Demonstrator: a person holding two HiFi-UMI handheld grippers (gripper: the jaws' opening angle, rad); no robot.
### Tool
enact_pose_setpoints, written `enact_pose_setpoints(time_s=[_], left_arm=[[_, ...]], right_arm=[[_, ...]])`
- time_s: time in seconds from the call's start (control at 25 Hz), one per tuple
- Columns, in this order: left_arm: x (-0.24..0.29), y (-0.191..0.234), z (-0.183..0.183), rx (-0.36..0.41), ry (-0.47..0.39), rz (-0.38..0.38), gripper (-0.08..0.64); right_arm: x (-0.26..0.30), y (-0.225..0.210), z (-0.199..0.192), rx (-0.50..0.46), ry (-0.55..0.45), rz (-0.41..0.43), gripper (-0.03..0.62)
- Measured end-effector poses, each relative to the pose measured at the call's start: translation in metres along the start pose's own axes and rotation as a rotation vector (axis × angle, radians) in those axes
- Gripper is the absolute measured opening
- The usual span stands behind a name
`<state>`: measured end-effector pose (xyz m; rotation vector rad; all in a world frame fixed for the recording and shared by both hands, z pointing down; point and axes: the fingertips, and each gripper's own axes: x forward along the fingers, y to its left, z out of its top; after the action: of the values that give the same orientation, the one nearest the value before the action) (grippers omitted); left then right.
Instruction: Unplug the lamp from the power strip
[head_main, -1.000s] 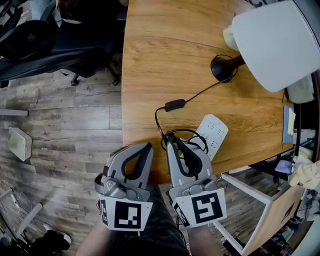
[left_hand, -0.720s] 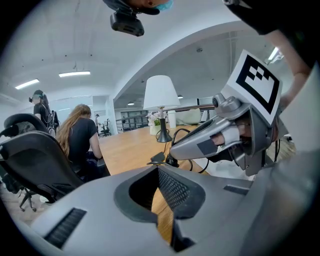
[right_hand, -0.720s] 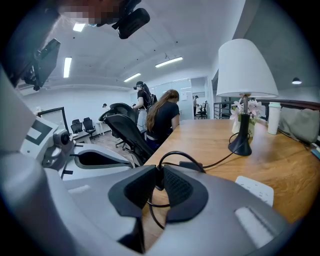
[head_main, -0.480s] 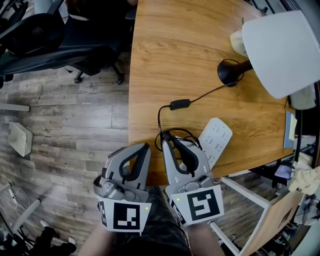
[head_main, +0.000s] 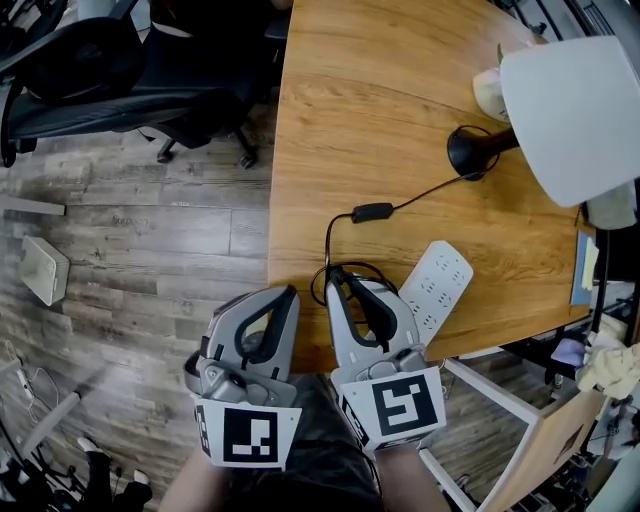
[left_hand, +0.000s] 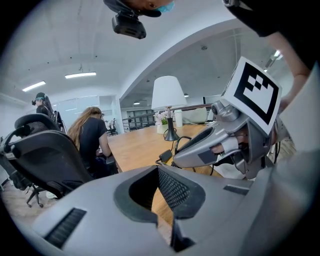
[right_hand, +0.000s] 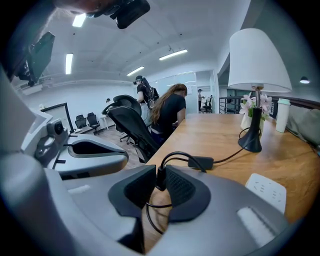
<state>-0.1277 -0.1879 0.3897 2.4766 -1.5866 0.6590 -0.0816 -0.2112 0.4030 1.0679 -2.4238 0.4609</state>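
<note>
Right gripper (head_main: 336, 280): jaws are clamped on the black plug (right_hand: 161, 176), which is held clear of the power strip (head_main: 435, 290).
Left gripper (left_hand: 156, 174): tips are closed together, nothing is held; kept just beside the right gripper.
Power strip: white, laid flat on the wooden table (head_main: 380, 90), sockets up.
Lamp (head_main: 570, 110): white shade, black base; its cord (head_main: 425, 192) is run through an inline switch (head_main: 372, 212) to the plug.

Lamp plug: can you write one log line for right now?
right gripper: shut on plug | left gripper: shut, empty | plug: out of power strip | lamp: upright
</note>
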Motion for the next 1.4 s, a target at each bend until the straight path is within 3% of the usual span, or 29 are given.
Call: enact_pose_setpoints(time_s=[0.8, 1.16, 1.4], left_arm=[[-0.013, -0.001, 0.003, 0.003, -0.023, -0.005, -0.005], [-0.015, -0.013, 0.016, 0.002, -0.062, -0.045, -0.005], [-0.014, -0.025, 0.027, -0.014, -0.090, -0.080, -0.005]], right_arm=[[-0.011, 0.008, -0.015, 0.021, 0.058, -0.024, 0.089], [-0.027, 0.015, -0.005, 0.045, -0.019, 0.001, 0.085], [-0.045, 0.009, 0.001, 0.054, -0.074, -0.018, 0.020]])
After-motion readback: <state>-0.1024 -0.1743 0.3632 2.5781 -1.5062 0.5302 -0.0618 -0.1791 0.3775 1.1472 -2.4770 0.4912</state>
